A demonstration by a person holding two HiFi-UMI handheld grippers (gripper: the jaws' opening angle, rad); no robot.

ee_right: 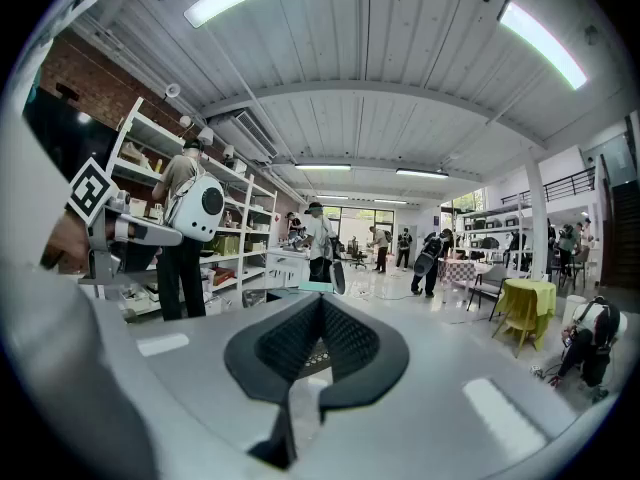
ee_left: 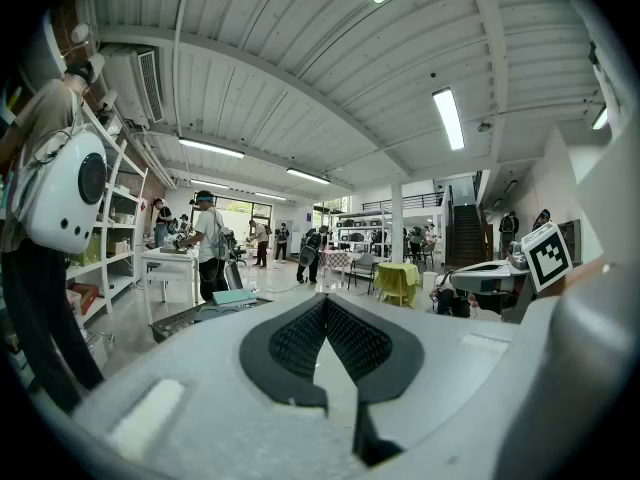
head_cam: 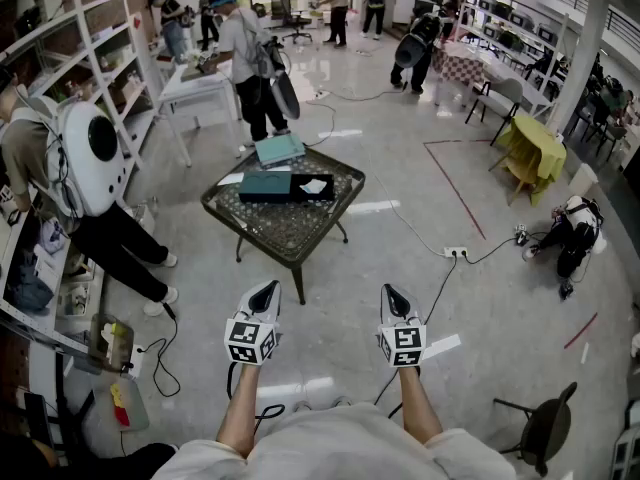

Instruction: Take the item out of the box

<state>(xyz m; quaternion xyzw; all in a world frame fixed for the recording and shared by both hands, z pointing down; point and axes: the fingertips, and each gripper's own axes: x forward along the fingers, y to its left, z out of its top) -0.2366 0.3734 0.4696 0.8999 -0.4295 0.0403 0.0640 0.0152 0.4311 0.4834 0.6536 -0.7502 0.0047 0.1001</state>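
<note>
A dark teal box (head_cam: 268,187) lies on a low mesh-topped table (head_cam: 285,230) a few steps ahead of me. Its right end is open, and a white item (head_cam: 315,185) shows inside. A lighter teal lid (head_cam: 279,149) rests on the table's far corner. My left gripper (head_cam: 263,294) and right gripper (head_cam: 394,295) are held side by side well short of the table, and both point toward it. In the left gripper view the left gripper (ee_left: 325,304) has its pads together with nothing between them. The right gripper (ee_right: 320,304) looks the same in the right gripper view.
A person with a white backpack (head_cam: 88,156) stands by the shelves (head_cam: 75,58) at left. Another person (head_cam: 248,58) stands beyond the table. A power strip (head_cam: 456,253) and its cables lie on the floor at right. A dark chair (head_cam: 545,423) stands at lower right, a yellow-covered table (head_cam: 532,146) further back.
</note>
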